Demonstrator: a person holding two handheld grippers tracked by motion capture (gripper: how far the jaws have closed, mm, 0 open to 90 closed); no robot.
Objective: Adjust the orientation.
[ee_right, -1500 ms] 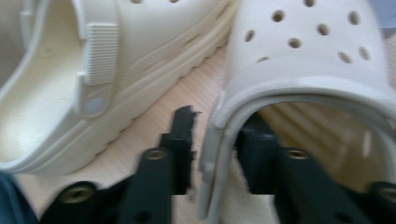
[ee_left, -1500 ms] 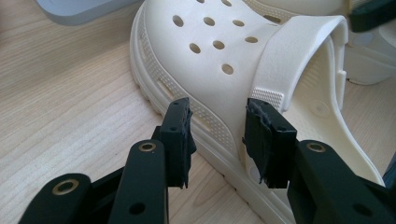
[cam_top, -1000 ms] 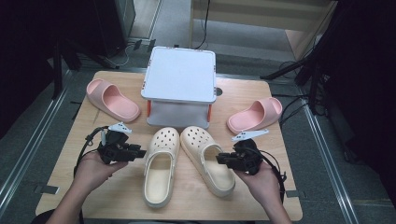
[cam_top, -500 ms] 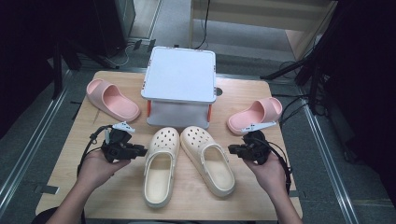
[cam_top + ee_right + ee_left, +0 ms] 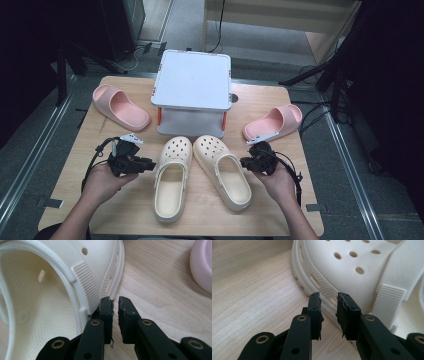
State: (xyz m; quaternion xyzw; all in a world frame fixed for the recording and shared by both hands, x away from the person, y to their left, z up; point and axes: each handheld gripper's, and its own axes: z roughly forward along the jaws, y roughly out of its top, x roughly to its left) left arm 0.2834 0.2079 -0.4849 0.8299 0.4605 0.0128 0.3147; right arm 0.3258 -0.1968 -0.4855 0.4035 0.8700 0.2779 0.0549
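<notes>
— Dim room, dark all round, and one lit wooden table (image 5: 80,165) with cables trailing off its edges. What's in hand?

— The pair of cream clogs in the middle. The left clog (image 5: 171,177) lies just beyond the tips of the left gripper (image 5: 149,163), the right clog (image 5: 223,170) just beyond the tips of the right gripper (image 5: 243,161). Each gripper points inward at its own shoe.

— Has either one got hold?

— Not by my reading. The left gripper (image 5: 329,297) has its jaws a narrow way apart, nothing between them, tips right at the ribbed sole edge of the left clog (image 5: 352,267). The right gripper (image 5: 114,300) is narrower still, a thin slit, also empty; one fingertip (image 5: 105,305) sits against the strap hinge of the right clog (image 5: 50,290). I'd call it the very start: both shoes flat on the table, nothing lifted.

— What else is around?

— Past the fingers, beyond the toes, stands a white raised stand (image 5: 192,80) with its lower level empty. Farther out, a pink slide (image 5: 120,106) on the left and another pink slide (image 5: 274,122) on the right.

— Do the views differ?

— From above you get the layout, not the jaw gaps. The gripper views give those gaps and the contact at the strap.
</notes>
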